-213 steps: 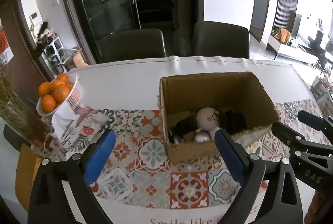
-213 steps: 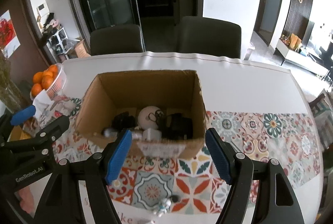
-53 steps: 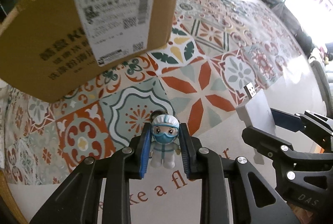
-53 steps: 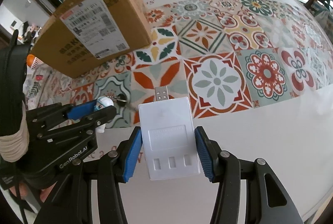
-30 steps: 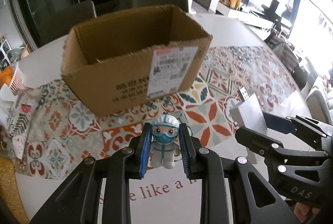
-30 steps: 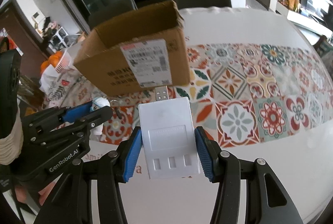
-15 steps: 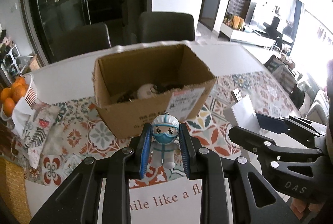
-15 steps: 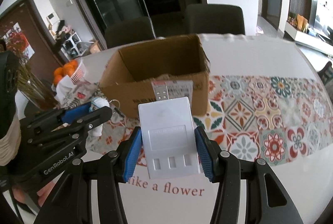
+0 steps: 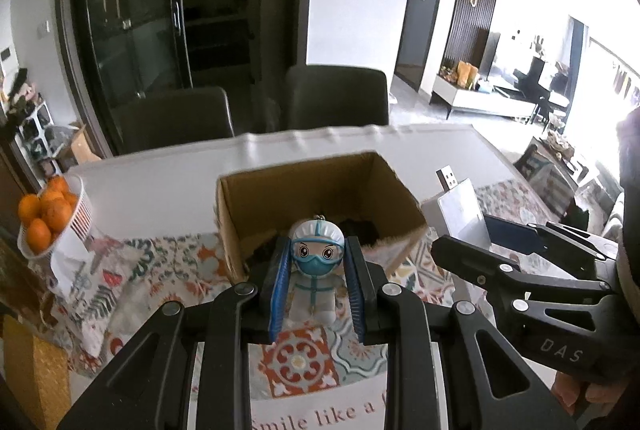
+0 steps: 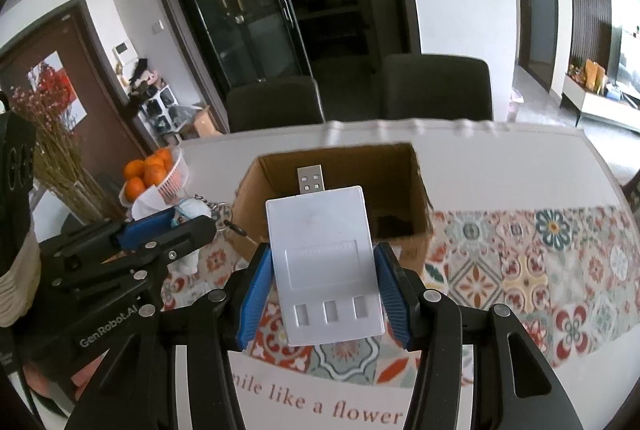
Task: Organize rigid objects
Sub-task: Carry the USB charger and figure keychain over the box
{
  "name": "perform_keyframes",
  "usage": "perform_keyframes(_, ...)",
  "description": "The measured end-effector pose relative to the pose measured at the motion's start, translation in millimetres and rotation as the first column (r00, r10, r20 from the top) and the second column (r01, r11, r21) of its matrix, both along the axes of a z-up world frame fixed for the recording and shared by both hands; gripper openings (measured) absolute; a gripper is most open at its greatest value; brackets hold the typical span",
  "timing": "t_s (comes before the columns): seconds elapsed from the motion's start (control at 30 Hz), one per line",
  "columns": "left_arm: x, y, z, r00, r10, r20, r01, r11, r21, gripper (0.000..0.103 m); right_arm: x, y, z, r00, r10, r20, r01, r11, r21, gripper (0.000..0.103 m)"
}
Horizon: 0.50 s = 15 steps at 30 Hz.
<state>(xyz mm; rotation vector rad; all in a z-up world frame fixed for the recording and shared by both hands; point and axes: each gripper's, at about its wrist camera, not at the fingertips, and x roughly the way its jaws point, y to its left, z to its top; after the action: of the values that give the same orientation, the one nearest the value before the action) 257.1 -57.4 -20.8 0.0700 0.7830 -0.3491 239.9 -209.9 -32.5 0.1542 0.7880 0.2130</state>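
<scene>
Figurine [image 9: 316, 270]: pinched upright in left gripper [image 9: 317, 284], short of box [image 9: 240, 230].
Charger [image 10: 324, 266]: clamped flat in right gripper [image 10: 325, 296], plug toward box, likely for dropping in; contents dim.

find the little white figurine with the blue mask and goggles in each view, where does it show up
Left wrist: the small white figurine with blue mask and goggles sits low centre, clamped in the left gripper.
Right wrist: only its head peeks out at mid-left, with its keyring chain beside it.
Shared landmark: the open brown cardboard box on the patterned runner, just beyond the figurine.
</scene>
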Motion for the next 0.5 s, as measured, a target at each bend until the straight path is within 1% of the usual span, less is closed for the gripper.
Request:
perform_keyframes(0.13, 13.3, 0.9, 7.6, 1.0, 0.012, 0.028, -0.012, 1.0, 0.003, 0.027, 13.3, 1.2, 8.0, 1.0, 0.009, 0.021, -0.009, 1.0, -0.006, 0.052)
perform_keyframes(0.27, 29.8, 2.2, 11.9, 0.999, 0.025, 0.038, -0.025, 1.0, 0.001, 0.027, 28.5, 1.5, 14.4, 0.999, 0.02, 0.04, -0.02, 1.0, -0.016, 0.052)
perform_keyframes(0.5, 60.5, 3.7, 11.7, 0.999, 0.042, 0.009, -0.042, 0.999, -0.017, 0.027, 64.3, 2.3, 19.3, 0.999, 0.038, 0.038, -0.037, 0.999, -0.029, 0.052)
